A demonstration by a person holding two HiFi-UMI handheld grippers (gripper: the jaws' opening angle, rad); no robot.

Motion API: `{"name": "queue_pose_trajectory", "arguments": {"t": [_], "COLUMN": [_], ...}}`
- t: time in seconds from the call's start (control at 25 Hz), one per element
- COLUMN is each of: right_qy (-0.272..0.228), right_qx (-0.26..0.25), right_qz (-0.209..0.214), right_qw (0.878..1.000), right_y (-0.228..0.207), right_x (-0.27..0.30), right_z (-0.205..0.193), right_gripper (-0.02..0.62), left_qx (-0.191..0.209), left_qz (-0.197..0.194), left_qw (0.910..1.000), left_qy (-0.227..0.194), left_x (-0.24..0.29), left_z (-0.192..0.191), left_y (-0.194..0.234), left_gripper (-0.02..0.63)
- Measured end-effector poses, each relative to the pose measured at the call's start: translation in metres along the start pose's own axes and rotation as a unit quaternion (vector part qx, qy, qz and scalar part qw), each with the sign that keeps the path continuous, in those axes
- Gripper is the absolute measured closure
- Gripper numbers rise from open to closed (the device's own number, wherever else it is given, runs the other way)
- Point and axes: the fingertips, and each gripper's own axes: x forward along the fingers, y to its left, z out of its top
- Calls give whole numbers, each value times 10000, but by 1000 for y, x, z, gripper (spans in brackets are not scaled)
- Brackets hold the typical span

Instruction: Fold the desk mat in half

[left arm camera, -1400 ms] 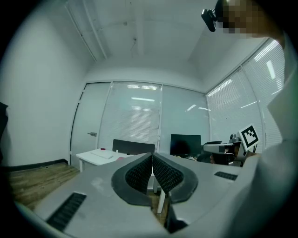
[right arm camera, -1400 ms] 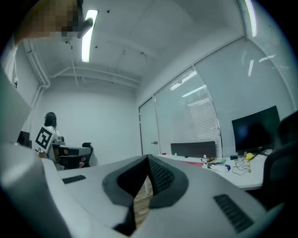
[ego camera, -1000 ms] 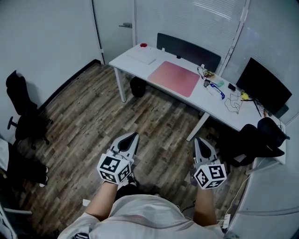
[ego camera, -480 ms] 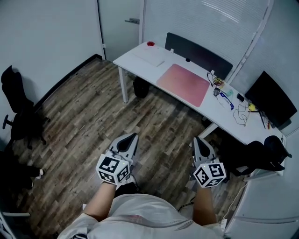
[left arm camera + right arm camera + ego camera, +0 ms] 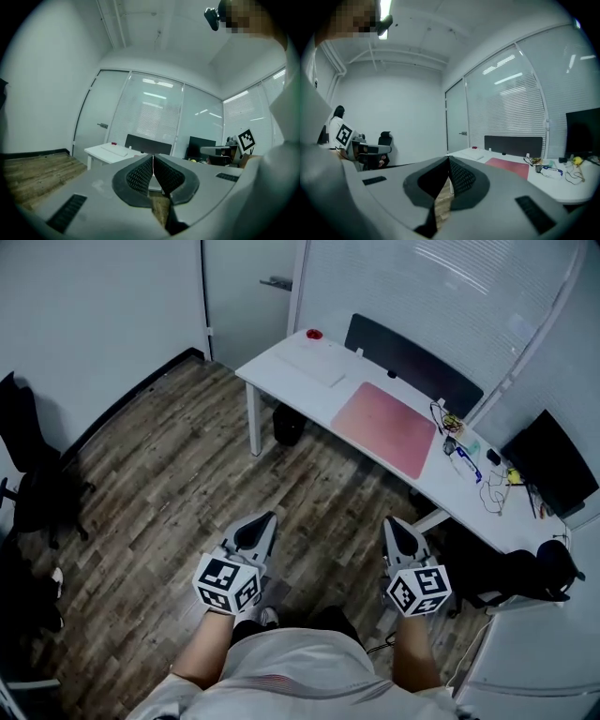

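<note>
Left gripper [image 5: 268, 518] and right gripper [image 5: 390, 522] fingers pressed together, empty; left gripper view hides desk mat [image 5: 385, 429].

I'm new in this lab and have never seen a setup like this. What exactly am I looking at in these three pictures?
There is no robot here: a person holds a two-jaw tool in each hand. The wide picture comes from a camera on the person's head, looking down at the left gripper and the right gripper. The patterned cube on each is part of it. The other two pictures come from cameras riding on each gripper, looking along its jaws. Both pairs of jaws are closed and hold nothing. Ahead, across the wooden floor, stands a white desk. On it a pink desk mat lies flat and unfolded, with cables and small items beside it. A black monitor is near the desk's right end. Nothing touches the mat.
</note>
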Motion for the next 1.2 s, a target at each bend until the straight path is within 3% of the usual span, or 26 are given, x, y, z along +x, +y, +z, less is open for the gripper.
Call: {"name": "queue_pose_trajectory", "arguments": {"t": [0.44, 0.68, 0.96, 1.2], "right_qy": [76, -77, 53, 283], "right_qx": [1, 66, 311, 404], "right_qz": [416, 277, -9, -96], "right_qw": [9991, 9996, 9995, 9987], "right_y": [-47, -135, -252, -304], "right_x": [110, 158, 193, 227], "right_z": [6, 24, 19, 3], "right_gripper": [545, 545, 545, 545], "left_qx": [-17, 206, 299, 204], "left_qz": [250, 220, 155, 17], "left_qw": [9996, 9995, 9993, 9987], "left_qy": [87, 56, 146, 466], "left_x": [84, 183, 299, 366], "left_z": [10, 32, 40, 24], "left_y": [50, 52, 43, 48], "left_gripper": [591, 591, 591, 591]}}
